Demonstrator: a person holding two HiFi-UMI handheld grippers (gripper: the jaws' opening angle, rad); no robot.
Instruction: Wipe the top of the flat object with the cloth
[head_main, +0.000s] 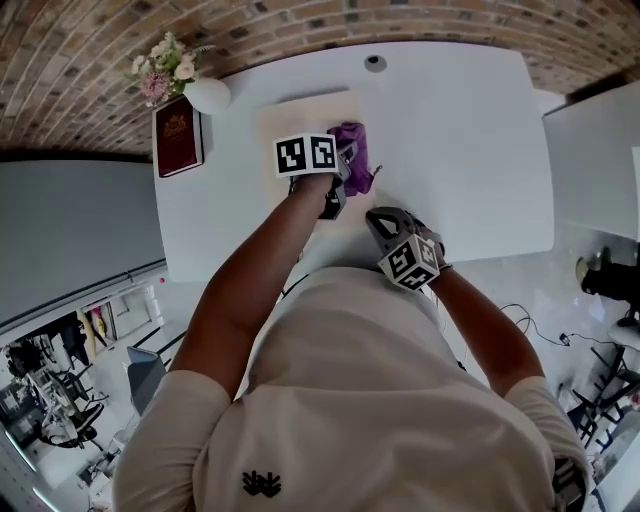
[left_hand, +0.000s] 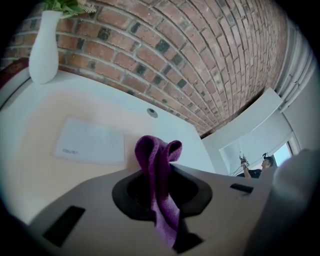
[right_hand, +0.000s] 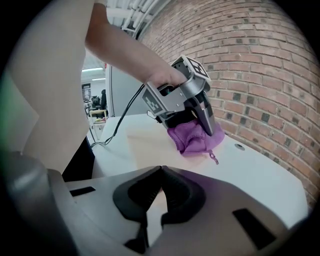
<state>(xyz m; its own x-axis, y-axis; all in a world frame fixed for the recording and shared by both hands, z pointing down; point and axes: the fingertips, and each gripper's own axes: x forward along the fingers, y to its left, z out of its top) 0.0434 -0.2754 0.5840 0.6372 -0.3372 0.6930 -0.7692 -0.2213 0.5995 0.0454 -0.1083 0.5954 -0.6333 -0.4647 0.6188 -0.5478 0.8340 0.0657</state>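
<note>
A pale beige flat board (head_main: 300, 115) lies on the white table (head_main: 470, 140). A purple cloth (head_main: 354, 152) rests bunched on the board's right part. My left gripper (head_main: 347, 163) is shut on the cloth, and in the left gripper view a purple fold (left_hand: 157, 170) stands up between its jaws. A white label (left_hand: 90, 142) sits on the board (left_hand: 35, 130) ahead. My right gripper (head_main: 380, 216) hovers near the table's front edge, shut with nothing in it. The right gripper view shows the left gripper (right_hand: 210, 125) pressing the cloth (right_hand: 192, 139) onto the board (right_hand: 145, 145).
A dark red book (head_main: 178, 137) and a white vase (head_main: 207, 95) with flowers stand at the table's left back corner. A round grommet (head_main: 375, 63) sits near the back edge. A brick wall (left_hand: 200, 60) runs behind. Another white table (head_main: 595, 160) stands at right.
</note>
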